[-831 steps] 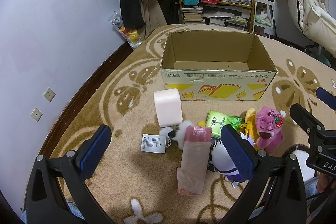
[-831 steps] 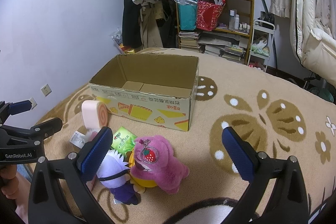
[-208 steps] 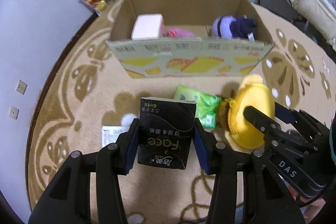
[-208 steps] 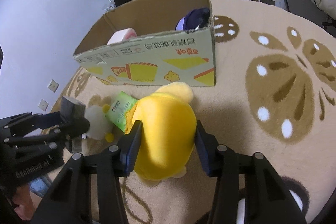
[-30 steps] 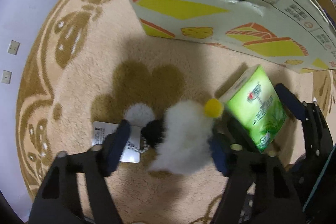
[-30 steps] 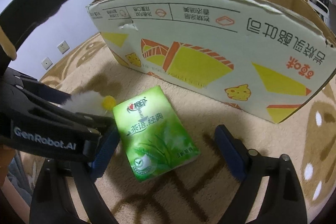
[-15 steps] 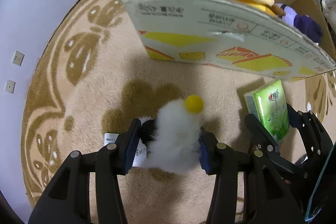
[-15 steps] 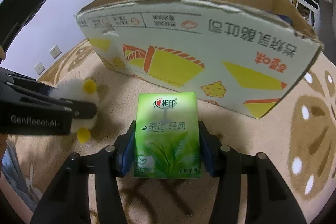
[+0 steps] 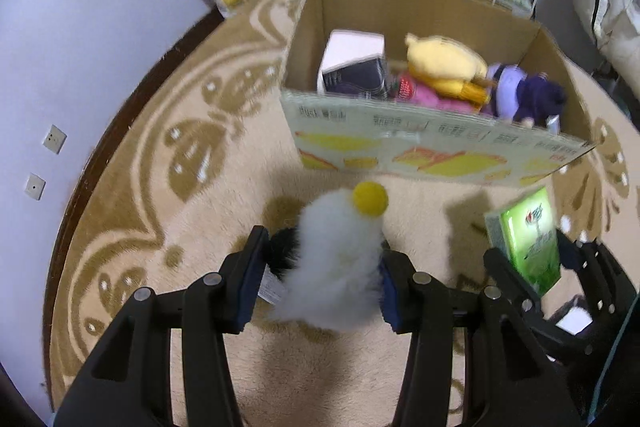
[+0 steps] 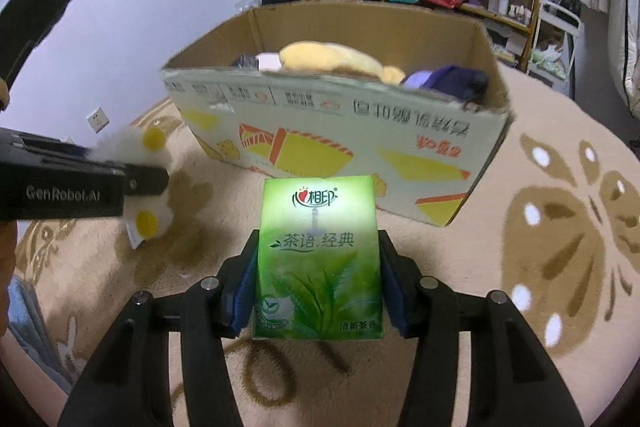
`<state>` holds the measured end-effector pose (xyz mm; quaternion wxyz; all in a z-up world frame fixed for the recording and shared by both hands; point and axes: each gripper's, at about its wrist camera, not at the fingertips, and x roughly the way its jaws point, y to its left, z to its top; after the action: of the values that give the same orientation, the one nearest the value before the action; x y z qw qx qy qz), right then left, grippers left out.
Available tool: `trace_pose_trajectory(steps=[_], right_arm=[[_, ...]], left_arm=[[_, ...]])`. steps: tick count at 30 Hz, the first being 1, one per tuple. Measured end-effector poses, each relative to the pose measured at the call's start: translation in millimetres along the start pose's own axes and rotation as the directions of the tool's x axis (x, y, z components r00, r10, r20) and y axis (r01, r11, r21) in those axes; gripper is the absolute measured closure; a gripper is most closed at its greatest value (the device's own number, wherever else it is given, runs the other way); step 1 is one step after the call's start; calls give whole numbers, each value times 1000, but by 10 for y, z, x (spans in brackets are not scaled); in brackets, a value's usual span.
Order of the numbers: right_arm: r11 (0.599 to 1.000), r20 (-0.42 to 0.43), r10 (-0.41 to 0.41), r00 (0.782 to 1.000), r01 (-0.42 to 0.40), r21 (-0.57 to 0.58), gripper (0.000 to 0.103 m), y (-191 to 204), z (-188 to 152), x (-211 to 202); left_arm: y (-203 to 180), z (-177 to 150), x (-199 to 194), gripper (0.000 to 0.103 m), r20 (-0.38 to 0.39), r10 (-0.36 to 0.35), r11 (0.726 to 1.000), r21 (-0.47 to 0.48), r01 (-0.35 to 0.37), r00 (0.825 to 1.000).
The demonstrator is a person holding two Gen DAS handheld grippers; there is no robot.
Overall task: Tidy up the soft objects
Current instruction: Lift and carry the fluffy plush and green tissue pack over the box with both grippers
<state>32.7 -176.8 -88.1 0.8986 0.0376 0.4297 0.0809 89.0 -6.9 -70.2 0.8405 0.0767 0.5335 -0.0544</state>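
With our left hand-held gripper [image 9: 320,277] grasping the white fluffy toy [image 9: 338,259] and our right hand-held gripper [image 10: 318,281] grasping the green tissue pack [image 10: 318,259], we judge both must next be carried over the cardboard box [image 10: 340,131] wall and released inside.

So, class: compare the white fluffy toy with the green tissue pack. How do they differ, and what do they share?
The white fluffy toy is furry and shapeless with yellow pompoms; the green tissue pack is a smooth, printed block. The toy sits in the left gripper, the pack in the right gripper. Shared: both are gripped and held off the carpet, in front of the cardboard box.
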Motion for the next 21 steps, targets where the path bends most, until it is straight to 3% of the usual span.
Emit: trace_pose_trajectory(steps=[11, 21], right_arm=[[999, 84, -25, 996, 29, -45, 47, 120, -4, -381], [999, 176, -44, 983, 47, -18, 47, 39, 83, -701]], left_arm=[[66, -53, -284, 55, 120, 16, 1000, 2, -16, 993], [-9, -94, -578, 55, 251, 31, 999, 20, -37, 968]])
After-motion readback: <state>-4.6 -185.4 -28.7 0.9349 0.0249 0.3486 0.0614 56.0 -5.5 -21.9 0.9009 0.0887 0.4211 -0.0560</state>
